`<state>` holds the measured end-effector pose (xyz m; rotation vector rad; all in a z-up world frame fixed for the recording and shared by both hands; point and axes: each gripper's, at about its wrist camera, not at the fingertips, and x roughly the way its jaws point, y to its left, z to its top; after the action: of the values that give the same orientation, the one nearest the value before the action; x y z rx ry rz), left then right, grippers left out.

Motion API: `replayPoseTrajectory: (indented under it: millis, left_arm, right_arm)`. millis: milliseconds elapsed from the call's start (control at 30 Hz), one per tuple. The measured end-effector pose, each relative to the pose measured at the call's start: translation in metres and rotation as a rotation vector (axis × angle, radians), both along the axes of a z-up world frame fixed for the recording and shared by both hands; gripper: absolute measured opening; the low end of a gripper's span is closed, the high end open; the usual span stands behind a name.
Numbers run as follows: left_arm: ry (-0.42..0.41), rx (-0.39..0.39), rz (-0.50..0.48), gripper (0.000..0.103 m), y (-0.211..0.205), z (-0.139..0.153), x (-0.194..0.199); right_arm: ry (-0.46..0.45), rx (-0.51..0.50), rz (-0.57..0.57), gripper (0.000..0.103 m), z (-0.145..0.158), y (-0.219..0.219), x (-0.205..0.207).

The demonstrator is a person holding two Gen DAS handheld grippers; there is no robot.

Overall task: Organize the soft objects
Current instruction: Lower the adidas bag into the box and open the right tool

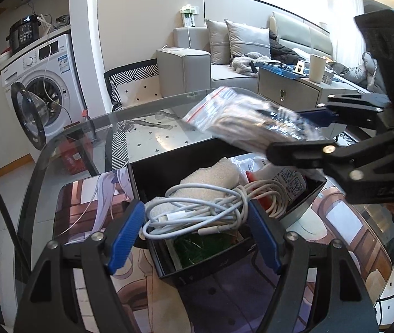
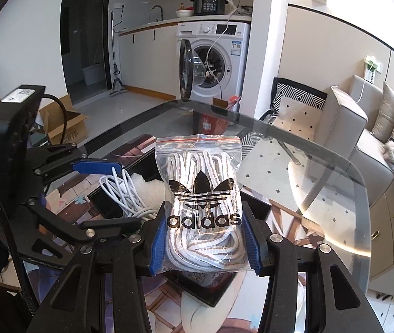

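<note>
Above the black box that stands on the printed mat of the glass bench, your right hand-held gripper pinches a clear zip bag of white shoelaces between its blue pads. The bag carries a black adidas logo, and its red-lined seal points away from you, toward the far edge of the bench. From the left wrist view the same bag hangs in the air over the far side of the box, blurred. Your left hand-held gripper is spread, one finger on each side of the white cable coil at the near end of the box; I cannot tell if the pads touch it. Under the coil lies a white sponge, and beside it a white packet with red.
</note>
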<state>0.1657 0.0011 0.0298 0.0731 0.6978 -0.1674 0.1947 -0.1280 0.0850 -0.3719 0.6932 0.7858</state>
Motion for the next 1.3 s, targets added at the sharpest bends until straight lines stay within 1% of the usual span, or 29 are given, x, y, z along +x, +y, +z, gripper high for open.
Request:
replayPoseTrajectory:
  millis: [100, 233, 300, 367, 433, 567, 667, 867, 933, 967, 1033, 1067, 1167, 1200, 1300]
  left_arm:
    - [0.006, -0.008, 0.005, 0.076, 0.000, 0.002, -0.003]
    - [0.010, -0.045, 0.009, 0.076, 0.004, 0.003, -0.007]
    - [0.001, -0.044, 0.021, 0.076, 0.005, 0.005, -0.010]
    - [-0.007, -0.042, 0.029, 0.078, 0.007, 0.007, -0.013]
    - [-0.016, -0.047, 0.043, 0.084, 0.009, 0.009, -0.016]
    - [-0.022, -0.057, 0.068, 0.085, 0.018, 0.010, -0.021]
    - [-0.027, -0.064, 0.092, 0.090, 0.025, 0.009, -0.023]
    - [-0.021, -0.078, 0.117, 0.090, 0.030, 0.004, -0.025]
    - [-0.021, -0.084, 0.120, 0.090, 0.030, 0.003, -0.027]
    - [-0.022, -0.088, 0.121, 0.090, 0.030, 0.002, -0.028]
    - [-0.026, -0.093, 0.125, 0.091, 0.031, 0.002, -0.030]
    - [-0.031, -0.097, 0.130, 0.091, 0.032, 0.002, -0.032]
    - [-0.044, -0.103, 0.147, 0.095, 0.033, 0.003, -0.035]
    - [-0.050, -0.103, 0.153, 0.097, 0.033, 0.003, -0.036]
    - [-0.069, -0.109, 0.167, 0.099, 0.032, 0.003, -0.041]
  right_arm:
    - [0.021, 0.000, -0.014, 0.048, -0.005, 0.000, 0.006]
    - [0.036, -0.012, -0.036, 0.048, -0.013, 0.003, 0.011]
    - [0.042, -0.020, -0.047, 0.048, -0.016, 0.004, 0.013]
    - [0.043, -0.026, -0.059, 0.048, -0.018, 0.005, 0.013]
    - [0.042, -0.034, -0.066, 0.048, -0.019, 0.007, 0.013]
    - [0.039, -0.073, -0.081, 0.048, -0.023, 0.014, 0.014]
    - [0.027, -0.100, -0.084, 0.048, -0.027, 0.018, 0.012]
    - [0.022, -0.094, -0.084, 0.049, -0.027, 0.017, 0.014]
    - [0.006, -0.086, -0.088, 0.053, -0.024, 0.014, 0.013]
    - [-0.004, -0.081, -0.092, 0.059, -0.023, 0.011, 0.012]
    - [-0.014, -0.056, -0.093, 0.088, -0.019, 0.005, 0.006]
    - [-0.019, -0.034, -0.086, 0.091, -0.015, 0.001, 0.002]
    - [-0.052, -0.028, -0.078, 0.092, -0.008, -0.006, -0.012]
    - [-0.058, -0.023, -0.080, 0.094, -0.007, -0.008, -0.016]
    - [-0.075, 0.025, -0.088, 0.102, 0.000, -0.018, -0.030]
